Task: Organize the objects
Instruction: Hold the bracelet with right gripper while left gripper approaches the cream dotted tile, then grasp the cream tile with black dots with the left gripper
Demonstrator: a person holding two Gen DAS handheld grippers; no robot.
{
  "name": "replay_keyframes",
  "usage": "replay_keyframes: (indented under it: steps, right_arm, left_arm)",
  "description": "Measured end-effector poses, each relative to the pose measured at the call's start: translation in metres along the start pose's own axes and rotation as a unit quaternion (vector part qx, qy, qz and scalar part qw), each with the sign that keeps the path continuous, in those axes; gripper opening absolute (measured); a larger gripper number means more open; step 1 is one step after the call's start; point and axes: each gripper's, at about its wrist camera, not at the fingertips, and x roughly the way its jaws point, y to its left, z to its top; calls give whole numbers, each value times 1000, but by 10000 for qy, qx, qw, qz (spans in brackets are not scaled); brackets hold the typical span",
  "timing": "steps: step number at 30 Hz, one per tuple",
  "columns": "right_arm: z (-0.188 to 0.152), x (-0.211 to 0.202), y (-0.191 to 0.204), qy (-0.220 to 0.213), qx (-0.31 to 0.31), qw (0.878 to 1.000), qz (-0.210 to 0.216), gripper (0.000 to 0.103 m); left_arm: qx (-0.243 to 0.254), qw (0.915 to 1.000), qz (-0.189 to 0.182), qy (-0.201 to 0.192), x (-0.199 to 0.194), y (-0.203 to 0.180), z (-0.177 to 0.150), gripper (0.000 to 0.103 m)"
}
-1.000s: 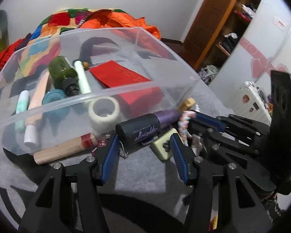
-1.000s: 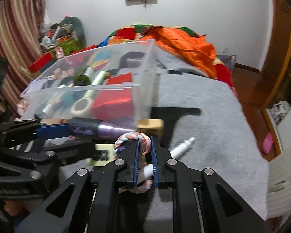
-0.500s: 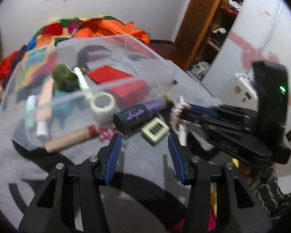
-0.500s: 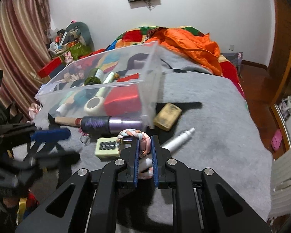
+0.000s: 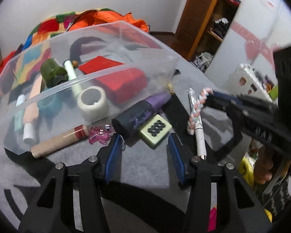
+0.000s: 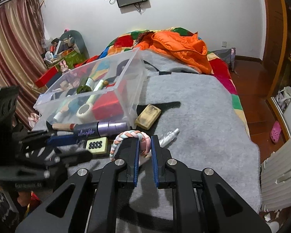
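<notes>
Right now the right gripper point(image 6: 145, 145) is clamped on the braided hair band point(image 6: 126, 137), a pastel loop pinched between the blue pads at the middle of the right wrist view, held clear of the grey blanket point(image 6: 194, 116). The clear bin point(image 6: 134, 89) lies up and to the left of that gripper in its frame, its long axis running away toward the upper left, so the band looks set to travel that way over the near wall. In the left wrist view the left gripper point(image 5: 144, 147) has just eased its jaws a touch wider; nothing sits between the pads, and they stand parted just short of the green case point(image 5: 155, 130), which lies straight ahead. The purple and black tube point(image 5: 141, 114) lies crosswise just beyond it, long axis slanting from lower left to upper right along the bin's front wall. By position the left hand is the nearer one to both. Counting what lies loose outside the bin: one green case, one purple and black tube, one wooden stick point(image 5: 58, 141), one pink trinket point(image 5: 99, 136), one white pen point(image 5: 198, 128), one tan block point(image 6: 148, 116). Inside the bin: one tape roll point(image 5: 92, 103), one red box point(image 5: 122, 81), one green bottle point(image 5: 52, 71).
</notes>
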Motion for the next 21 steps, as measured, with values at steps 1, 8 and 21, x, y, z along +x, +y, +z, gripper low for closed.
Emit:
replay_keyframes:
  steps: [1,8,21]
  right_arm:
    - [2,-2,-1,-33,32,10000,18,11]
    - [4,-3,-3,-62,56,10000,-21,11]
    - [5,-8,1,-137,60,9998,108,11]
  left_arm:
    - [80,10000,24,2,-1,-3,0,53]
    - [129,9996,-219,78,-1,-8,-3,56]
    - [384,9989,-255,-4,-12,-20,-5,56]
